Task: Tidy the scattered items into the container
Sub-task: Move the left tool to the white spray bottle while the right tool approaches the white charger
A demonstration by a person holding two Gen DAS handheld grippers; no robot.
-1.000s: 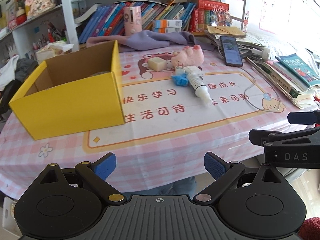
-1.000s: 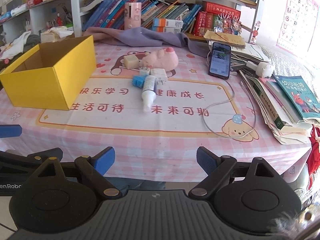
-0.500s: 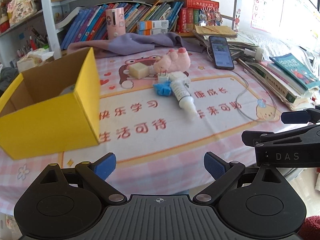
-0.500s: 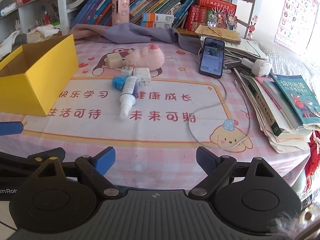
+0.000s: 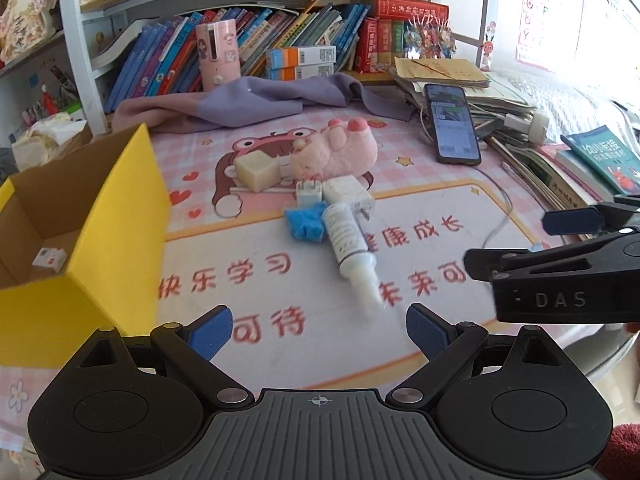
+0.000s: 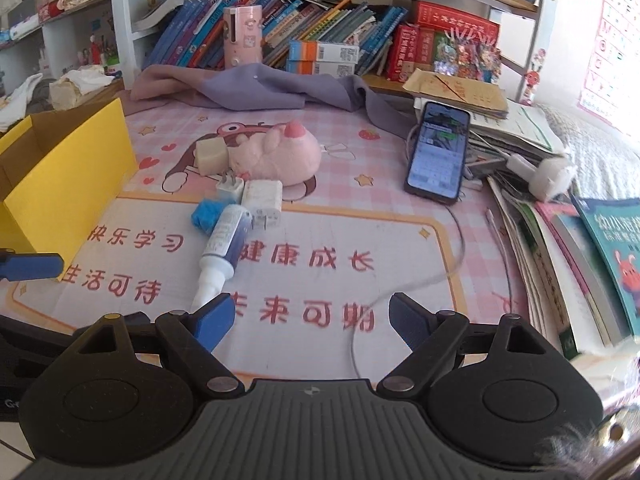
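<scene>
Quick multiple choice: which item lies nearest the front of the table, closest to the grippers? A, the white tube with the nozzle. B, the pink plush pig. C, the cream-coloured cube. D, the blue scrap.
A: the white tube lies with its nozzle pointing toward the cameras, ahead of the blue scrap, the cream-coloured cube and the pink plush pig.

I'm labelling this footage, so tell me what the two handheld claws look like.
Both match: black plastic bodies with a ribbed grey centre plate, two round discs and linked black arms with metal rivets, ending in blue pads. The left claw and right claw differ little; the right one's side reads "DAS" in grey.
</scene>
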